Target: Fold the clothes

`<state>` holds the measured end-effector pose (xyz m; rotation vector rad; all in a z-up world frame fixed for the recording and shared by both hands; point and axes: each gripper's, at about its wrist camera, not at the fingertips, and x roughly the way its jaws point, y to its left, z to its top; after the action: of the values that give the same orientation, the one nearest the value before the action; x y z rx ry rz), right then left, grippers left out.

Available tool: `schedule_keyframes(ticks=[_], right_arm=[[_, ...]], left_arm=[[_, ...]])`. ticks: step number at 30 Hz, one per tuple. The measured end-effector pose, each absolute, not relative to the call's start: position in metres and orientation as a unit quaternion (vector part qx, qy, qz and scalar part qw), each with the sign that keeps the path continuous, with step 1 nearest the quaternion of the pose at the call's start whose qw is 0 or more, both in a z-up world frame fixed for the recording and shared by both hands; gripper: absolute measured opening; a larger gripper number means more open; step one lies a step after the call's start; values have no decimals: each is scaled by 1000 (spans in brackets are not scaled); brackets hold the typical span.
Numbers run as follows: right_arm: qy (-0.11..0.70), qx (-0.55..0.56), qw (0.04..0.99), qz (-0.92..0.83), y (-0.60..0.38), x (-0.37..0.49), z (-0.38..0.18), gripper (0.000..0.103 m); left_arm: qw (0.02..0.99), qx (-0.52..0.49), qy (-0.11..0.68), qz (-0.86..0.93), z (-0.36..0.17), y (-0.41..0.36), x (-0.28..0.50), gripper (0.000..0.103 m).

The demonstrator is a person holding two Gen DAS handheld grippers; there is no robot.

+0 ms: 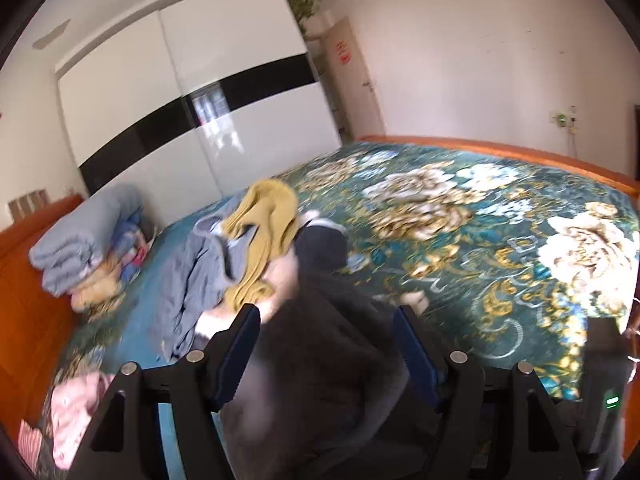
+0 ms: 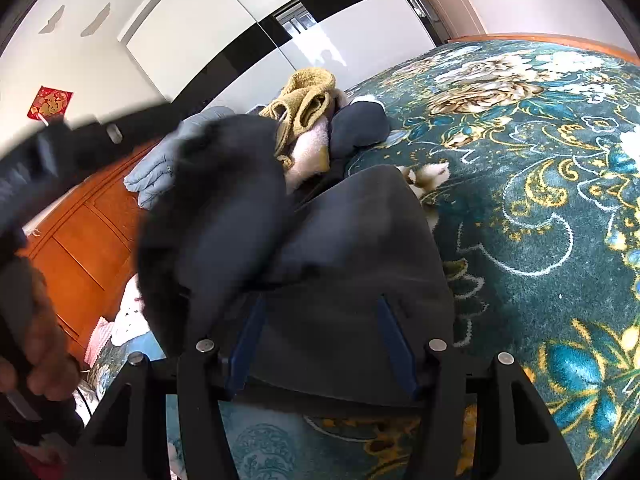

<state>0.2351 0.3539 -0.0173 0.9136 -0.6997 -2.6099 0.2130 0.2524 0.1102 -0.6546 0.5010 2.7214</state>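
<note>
A dark navy garment [image 1: 320, 344] lies on the bed in front of both grippers. My left gripper [image 1: 326, 312] is open, its blue-padded fingers [image 1: 244, 336] wide apart with the garment between and under them. In the right wrist view the same garment [image 2: 352, 248] lies partly flat, and a fold of it [image 2: 216, 200] is lifted at the left by the other gripper's arm [image 2: 80, 148]. My right gripper [image 2: 320, 304] is open, fingers [image 2: 394, 340] spread over the cloth. Whether either grips cloth is hidden.
A pile of unfolded clothes lies behind: a mustard knit [image 1: 264, 232], grey-blue cloth [image 1: 196, 276], a white fleece [image 2: 312, 152]. Folded blue bedding [image 1: 80, 240] sits against the wooden headboard [image 2: 88, 240]. Pink clothes [image 1: 76, 412] lie at the near left. The floral bedspread [image 1: 480, 248] stretches right.
</note>
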Motion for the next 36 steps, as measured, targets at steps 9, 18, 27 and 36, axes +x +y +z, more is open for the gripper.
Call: schedule_keyframes(ticks=[9,18,27,36], right_arm=[[-277,301,178,-895,360,239,-16,65],[-388,290,225,-845,376,204,-16,81],[-373,325,197,-847,360,148,-4,90],[-286,358,128,-880,325,153,29,59]], left_arm=[[101,-306,48,945,90,141,180,79],[72,-414,-39,907,5,88,157,79],[110,-422,-40,899,-15,96,149,79],[132,-427,-75,891,-16,81,156,80]])
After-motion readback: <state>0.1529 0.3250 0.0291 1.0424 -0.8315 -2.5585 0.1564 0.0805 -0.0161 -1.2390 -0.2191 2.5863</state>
